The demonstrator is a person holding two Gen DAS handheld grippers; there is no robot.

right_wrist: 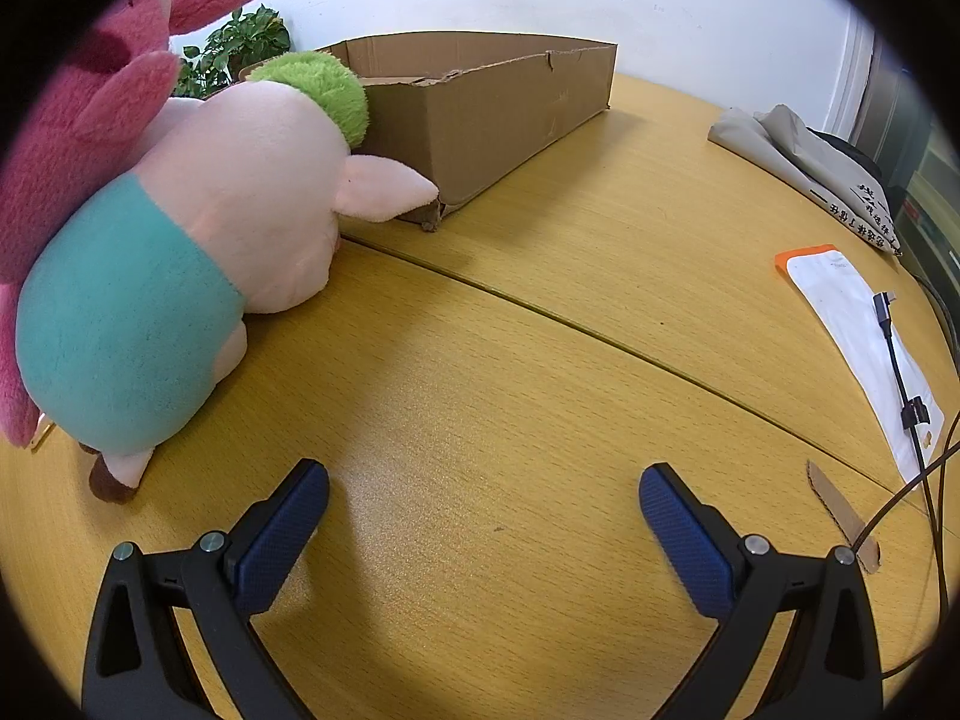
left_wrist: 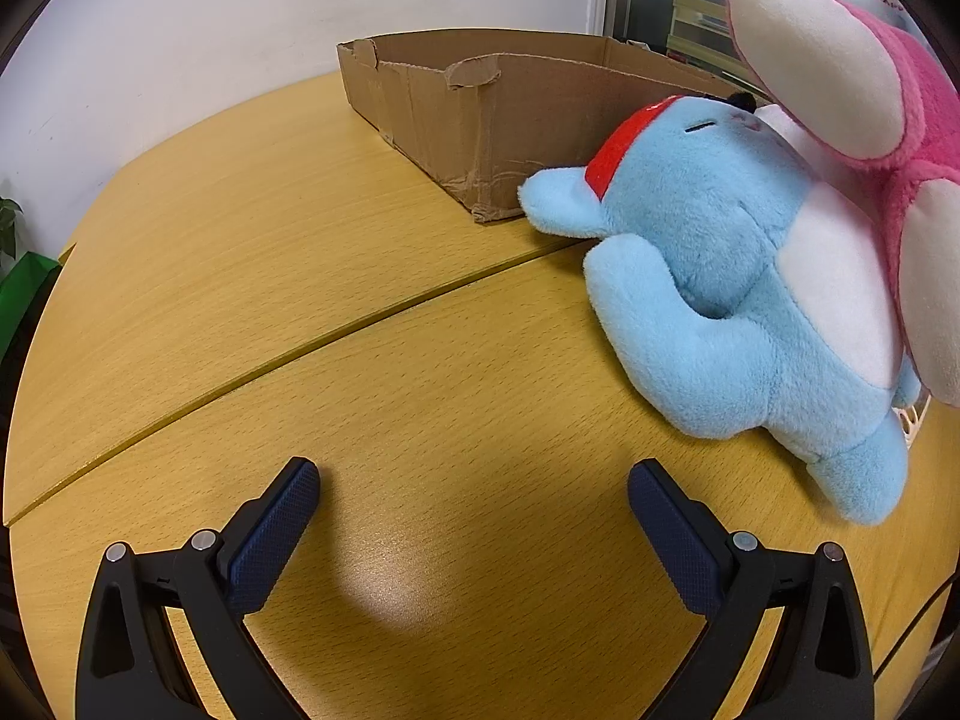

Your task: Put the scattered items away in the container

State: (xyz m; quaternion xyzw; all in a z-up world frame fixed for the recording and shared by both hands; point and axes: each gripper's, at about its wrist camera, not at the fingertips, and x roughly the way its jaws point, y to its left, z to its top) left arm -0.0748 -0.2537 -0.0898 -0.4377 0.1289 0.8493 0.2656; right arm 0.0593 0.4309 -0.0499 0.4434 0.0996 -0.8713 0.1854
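Your bench point(left_wrist: 372, 360) fills both views, yellow wood-grain, with a seam running across it. One cardboard box point(left_wrist: 480, 114) sits at the far side, open-topped, edges torn.

Count the plush toys: three. The pink plush point(left_wrist: 852, 78) shows in both views, piled on top of the other two. Under it, the blue plush point(left_wrist: 720, 276) lies on the bench in your left view, a red band on its head, one ear touching the box's near corner. In your right view the pale pink pig plush point(right_wrist: 198, 228) wears a teal garment and a green cap, its ear reaching the box's corner.

Your left tool point(left_wrist: 474, 516) hangs over bare bench, its blue pads spread wide with nothing between them. The blue plush is ahead and to its right, near but apart; the box is farther ahead, past the seam.

Your right tool point(right_wrist: 483, 522) is likewise spread wide and empty. The pig plush lies ahead and to its left; the box is beyond it.

Off to the right: one folded grey cloth point(right_wrist: 798, 162) with dark printed characters too small to read, one white packet point(right_wrist: 864, 336) with an orange end, its print illegible, one black cable point(right_wrist: 906, 396) across it, and one cardboard scrap point(right_wrist: 840, 513).
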